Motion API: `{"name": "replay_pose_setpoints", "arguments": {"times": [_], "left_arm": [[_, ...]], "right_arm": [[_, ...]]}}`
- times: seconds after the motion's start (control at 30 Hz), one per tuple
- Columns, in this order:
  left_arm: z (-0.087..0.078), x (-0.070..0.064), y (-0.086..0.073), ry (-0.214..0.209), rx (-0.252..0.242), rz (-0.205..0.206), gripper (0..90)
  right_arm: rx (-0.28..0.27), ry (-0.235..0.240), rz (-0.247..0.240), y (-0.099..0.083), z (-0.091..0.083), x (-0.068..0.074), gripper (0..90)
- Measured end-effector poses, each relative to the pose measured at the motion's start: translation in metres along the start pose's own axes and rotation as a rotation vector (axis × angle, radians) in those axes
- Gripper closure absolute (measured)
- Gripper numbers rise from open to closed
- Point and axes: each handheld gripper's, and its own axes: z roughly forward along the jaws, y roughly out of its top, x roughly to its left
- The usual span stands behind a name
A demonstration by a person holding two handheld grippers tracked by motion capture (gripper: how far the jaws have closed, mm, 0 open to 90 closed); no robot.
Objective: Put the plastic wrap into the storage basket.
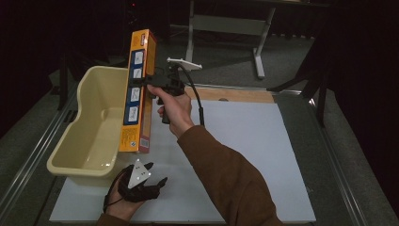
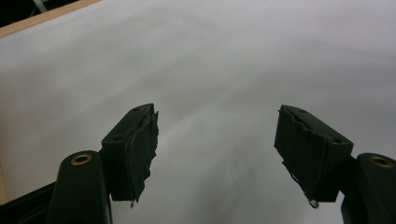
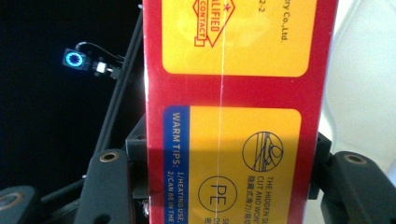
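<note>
A long orange box with blue picture panels hangs upright over the right rim of the cream plastic tub. My right gripper is shut on its upper half, held up by a brown-sleeved arm. In the right gripper view the red and yellow box sits squeezed between both jaws. My left gripper rests low near the table's front edge, just right of the tub's near corner. Its jaws stand wide apart over the white mat with nothing between them.
The white mat covers most of the table, and a wooden strip shows at its far edge. A metal stand is on the floor behind. A cable trails from the right gripper.
</note>
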Motion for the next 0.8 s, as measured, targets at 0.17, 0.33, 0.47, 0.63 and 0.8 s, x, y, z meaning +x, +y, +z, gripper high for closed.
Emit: {"name": "replay_pose_setpoints", "arguments": {"times": [0.17, 0.33, 0.47, 0.63, 0.8], "left_arm": [[0.000, -0.001, 0.001, -0.002, -0.013, 0.006, 30.6], [-0.001, -0.003, 0.001, -0.005, -0.013, 0.022, 30.6], [-0.002, -0.003, 0.001, -0.008, -0.028, 0.007, 30.6], [-0.004, -0.002, 0.002, -0.004, -0.030, 0.017, 30.7], [-0.003, -0.005, 0.002, -0.009, -0.033, 0.029, 30.8]], "right_arm": [[-0.003, 0.010, 0.020, -0.001, 0.010, 0.001, 40.5], [-0.005, 0.012, 0.054, -0.004, 0.026, -0.002, 40.5], [-0.020, 0.014, 0.061, -0.007, 0.037, -0.001, 40.5], [-0.039, 0.006, 0.059, -0.013, 0.046, 0.001, 40.5], [-0.022, 0.005, 0.077, -0.017, 0.055, -0.001, 40.5]]}}
